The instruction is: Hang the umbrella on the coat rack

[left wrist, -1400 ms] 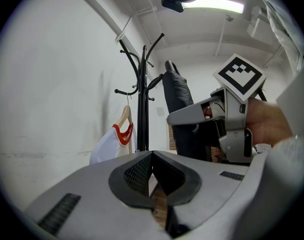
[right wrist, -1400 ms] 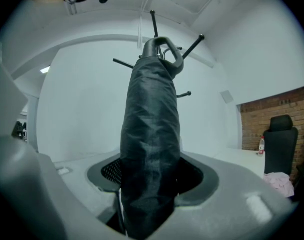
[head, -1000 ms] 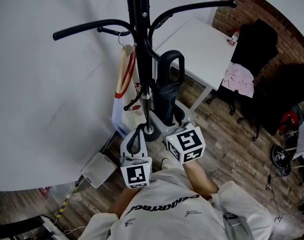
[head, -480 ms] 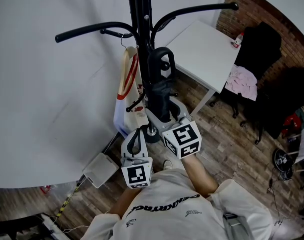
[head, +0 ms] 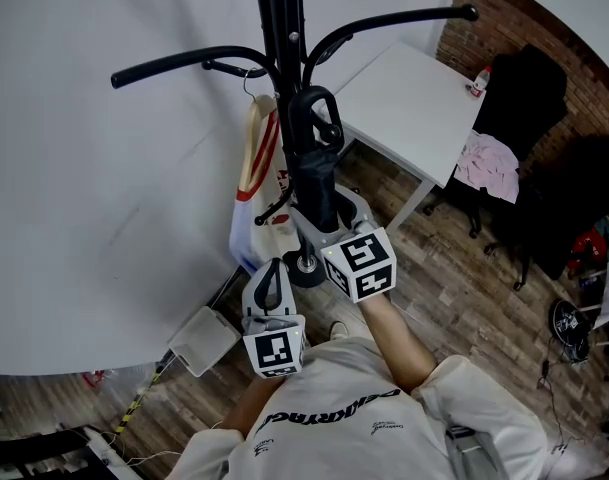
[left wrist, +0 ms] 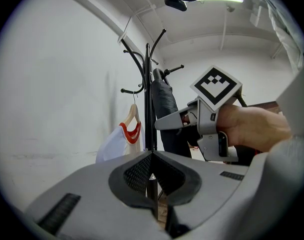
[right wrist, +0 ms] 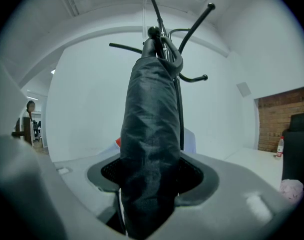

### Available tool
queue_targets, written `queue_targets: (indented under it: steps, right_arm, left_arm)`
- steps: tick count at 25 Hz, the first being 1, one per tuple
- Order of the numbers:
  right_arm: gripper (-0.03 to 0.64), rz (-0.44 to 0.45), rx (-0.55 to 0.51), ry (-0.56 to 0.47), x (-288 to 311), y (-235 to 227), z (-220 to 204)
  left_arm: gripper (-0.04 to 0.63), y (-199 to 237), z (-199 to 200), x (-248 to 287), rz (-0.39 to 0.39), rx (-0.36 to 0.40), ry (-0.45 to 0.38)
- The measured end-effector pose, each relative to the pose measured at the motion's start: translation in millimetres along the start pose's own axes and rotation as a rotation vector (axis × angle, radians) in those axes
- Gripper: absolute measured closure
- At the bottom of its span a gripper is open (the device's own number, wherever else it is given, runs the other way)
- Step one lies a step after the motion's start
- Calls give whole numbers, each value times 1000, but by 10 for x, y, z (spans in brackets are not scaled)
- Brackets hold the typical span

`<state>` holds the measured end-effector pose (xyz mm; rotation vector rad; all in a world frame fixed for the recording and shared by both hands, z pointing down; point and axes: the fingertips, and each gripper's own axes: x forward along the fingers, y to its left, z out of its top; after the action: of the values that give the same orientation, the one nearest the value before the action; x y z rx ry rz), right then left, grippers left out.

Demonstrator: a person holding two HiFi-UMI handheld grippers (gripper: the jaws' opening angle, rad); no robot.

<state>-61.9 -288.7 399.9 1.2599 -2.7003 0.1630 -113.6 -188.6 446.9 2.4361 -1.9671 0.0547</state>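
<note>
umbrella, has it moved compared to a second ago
Yes, the umbrella has shifted left in the head view, closer to the coat rack pole.

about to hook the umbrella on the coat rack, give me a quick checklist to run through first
1. Grip on the umbrella: ok. The right hand-held gripper is closed on the folded canopy.
2. Handle leading: ok. The loop is at the far end, close to the coat rack.
3. Handle on a hook: not ok. The loop sits beside the pole, not over any arm.
4. Free arm to hang on: ok. The upper right arm is bare.
5. Loop wide enough for that arm's knob: cannot tell.
6. Left hand-held gripper out of the way: ok. It is shut, empty and low by the pole, and the white and red garment hangs on the other side.
</note>
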Motion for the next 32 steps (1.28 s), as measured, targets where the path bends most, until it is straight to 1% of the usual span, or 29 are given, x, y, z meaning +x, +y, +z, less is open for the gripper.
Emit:
queue_targets:
  steps: [6,10,14,18,21,26,32]
  right_arm:
    - [345,16,28,27,75,7,-146]
    - [345,17,34,46,120,-3,-248]
    - [345,16,30,55,168,-22,-343]
    - [345,18,26,41,200,-23,-347]
    - [344,2,10,25,218,-60,-352]
    - [342,0,-11,-11,364,-142,-360]
    - [342,-15,-1,-40,458,-155,-342]
  left_arm:
    - [598,24,0,-4,15,-2,14]
    - [598,48,-11,-3,23,-2,6]
    - [598,46,-56,7,26,2,18]
    - [598,18,-19,17,17,5,21]
    - [598,-7,-43,-1,15,4,22]
    - [598,-5,-68,10,12,10,15]
    - [598,9,-49,-53,19,12,14]
